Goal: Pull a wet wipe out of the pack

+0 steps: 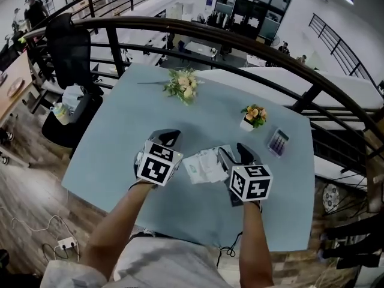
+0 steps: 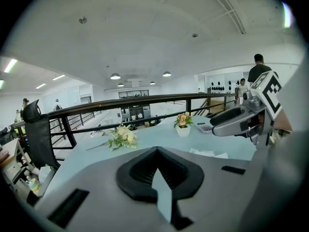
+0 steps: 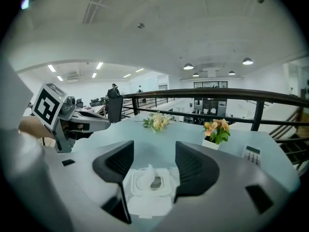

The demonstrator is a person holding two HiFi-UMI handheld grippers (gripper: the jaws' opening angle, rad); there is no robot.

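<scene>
The white wet wipe pack (image 1: 206,164) lies flat on the pale blue table (image 1: 120,137), between my two grippers. In the right gripper view the pack (image 3: 150,190) has its round lid open and a wipe tip (image 3: 149,171) stands up from the opening. My right gripper (image 3: 153,153) is open, its jaws on either side of the pack and just above it; from the head it shows as the right gripper (image 1: 235,156) beside the pack's right edge. My left gripper (image 1: 170,138) is shut and holds nothing, left of the pack; its pads meet in the left gripper (image 2: 157,154) view.
A loose flower bunch (image 1: 183,86) lies at the table's far side. A small potted flower (image 1: 254,116) and a calculator (image 1: 278,141) sit at the right. A dark curved railing (image 1: 240,44) runs behind the table. A black chair (image 1: 69,53) stands far left.
</scene>
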